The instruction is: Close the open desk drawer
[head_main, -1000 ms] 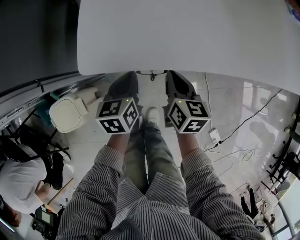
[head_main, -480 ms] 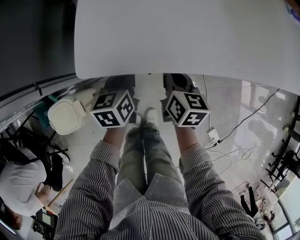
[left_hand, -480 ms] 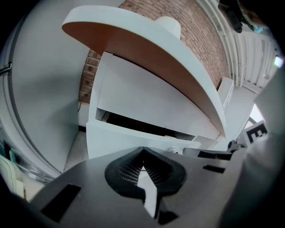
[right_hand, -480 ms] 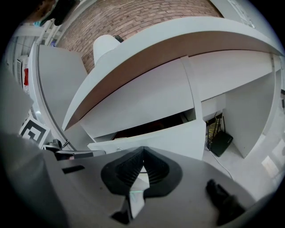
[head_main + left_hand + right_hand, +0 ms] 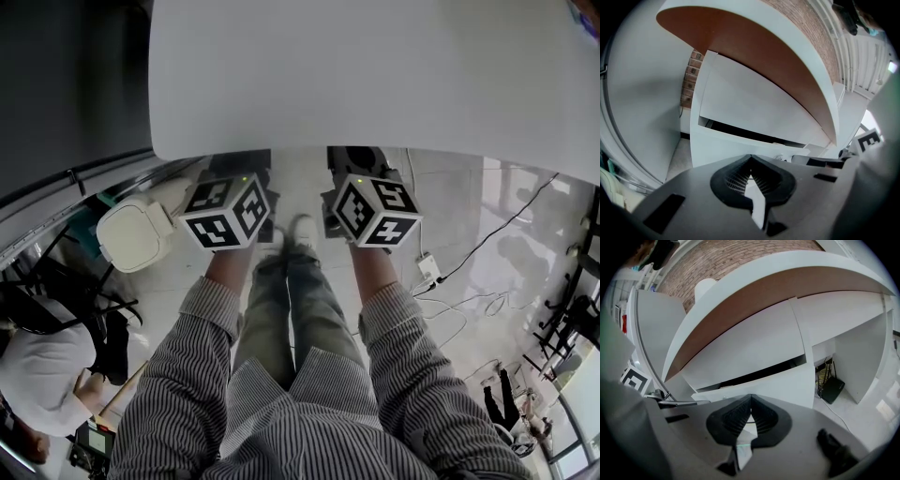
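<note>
Left gripper [image 5: 750, 158] clenched, nothing between jaws. Right gripper [image 5: 751, 397] likewise. Both side by side under desk [image 5: 375, 75] edge, tips close to white drawer [image 5: 724, 146] front. Dark gap above drawer front.

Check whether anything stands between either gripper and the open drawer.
Nothing visible does. The left gripper and the right gripper, both shut and empty, each face the drawer front directly, with only open air ahead. Whether either touches it cannot be told.
</note>
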Available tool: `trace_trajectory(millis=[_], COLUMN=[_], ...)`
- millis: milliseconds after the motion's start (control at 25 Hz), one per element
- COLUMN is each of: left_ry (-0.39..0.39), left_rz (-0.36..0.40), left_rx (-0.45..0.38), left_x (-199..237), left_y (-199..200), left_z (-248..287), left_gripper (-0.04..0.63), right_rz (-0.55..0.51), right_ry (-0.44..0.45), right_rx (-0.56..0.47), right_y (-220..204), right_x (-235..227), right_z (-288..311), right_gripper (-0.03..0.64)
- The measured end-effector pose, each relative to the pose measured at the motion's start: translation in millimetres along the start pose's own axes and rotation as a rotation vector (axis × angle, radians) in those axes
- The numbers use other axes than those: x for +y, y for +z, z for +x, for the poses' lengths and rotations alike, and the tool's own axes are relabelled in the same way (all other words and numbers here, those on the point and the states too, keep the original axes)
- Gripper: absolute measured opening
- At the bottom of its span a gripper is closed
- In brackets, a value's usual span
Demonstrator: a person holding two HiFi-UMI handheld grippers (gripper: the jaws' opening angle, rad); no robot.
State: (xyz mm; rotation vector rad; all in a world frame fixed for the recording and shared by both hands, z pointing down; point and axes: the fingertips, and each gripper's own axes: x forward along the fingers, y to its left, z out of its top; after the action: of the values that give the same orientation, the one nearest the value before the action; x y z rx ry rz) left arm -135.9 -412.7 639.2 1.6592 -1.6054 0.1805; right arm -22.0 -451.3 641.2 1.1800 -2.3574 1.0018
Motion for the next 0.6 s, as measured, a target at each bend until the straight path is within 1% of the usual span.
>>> trace_trajectory(millis=[120, 240, 400, 520, 600], left_ry=[0.000, -0.024, -0.053, -0.065, -0.087], left_rz=[0.019, 0.026, 0.052, 0.071, 0.090], left_rx=[0.016, 0.013, 0.019, 0.013, 0.009], left_x=[0.9, 0.1, -6.7, -15.7, -24.3], left_y=[-1.4, -1.8, -7.3, -11.8, -13.7], left_z=[1.6, -2.5, -14.0, -31.7, -42.0], left_gripper=[0.012, 0.012, 0.012, 0.012, 0.012], right_rz=[0.003, -0.014, -0.034, -0.047, -0.054], right_ry=[-0.001, 0.016, 0.013, 0.017, 0.018], right_rx=[-0.010, -0.019, -0.014, -0.014, -0.020], right_y=[-0.4, -1.7, -7.5, -12.4, -13.2], right_x=[0.3, 6.7, 8.5, 14.2, 18.3], right_z=[0.4, -7.6, -28.9, -50.8, -62.8], right_gripper=[0.017, 0.017, 0.017, 0.017, 0.017])
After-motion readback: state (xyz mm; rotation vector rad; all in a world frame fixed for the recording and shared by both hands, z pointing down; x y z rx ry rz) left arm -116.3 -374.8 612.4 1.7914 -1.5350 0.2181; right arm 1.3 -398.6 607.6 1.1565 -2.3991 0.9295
